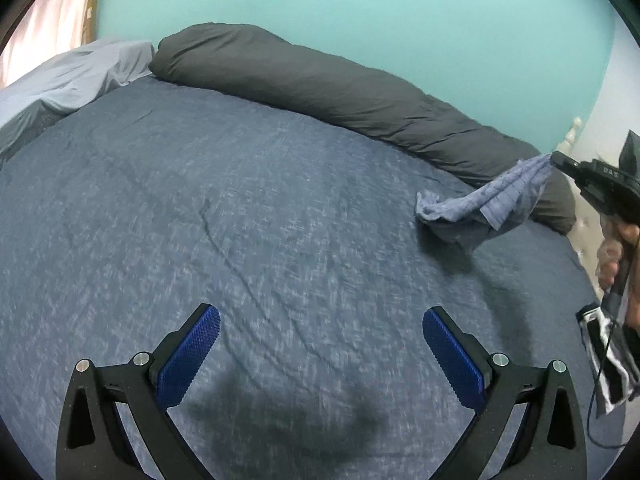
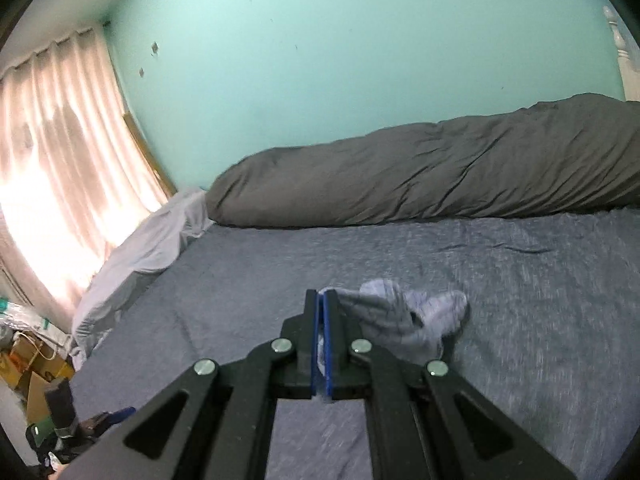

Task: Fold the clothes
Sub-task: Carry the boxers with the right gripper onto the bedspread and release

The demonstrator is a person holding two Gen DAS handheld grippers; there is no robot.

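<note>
A small pale blue garment hangs in the air above the right side of the bed, one corner pinched in my right gripper. In the right wrist view the same garment trails off to the right of the right gripper, whose blue pads are shut on its edge. My left gripper hovers open over the blue bedspread, well left of the cloth, with nothing between its fingers.
A long dark grey rolled duvet lies along the far edge against the teal wall. A light grey pillow sits at the far left corner. Cardboard boxes and clutter stand on the floor beside the bed below a curtain.
</note>
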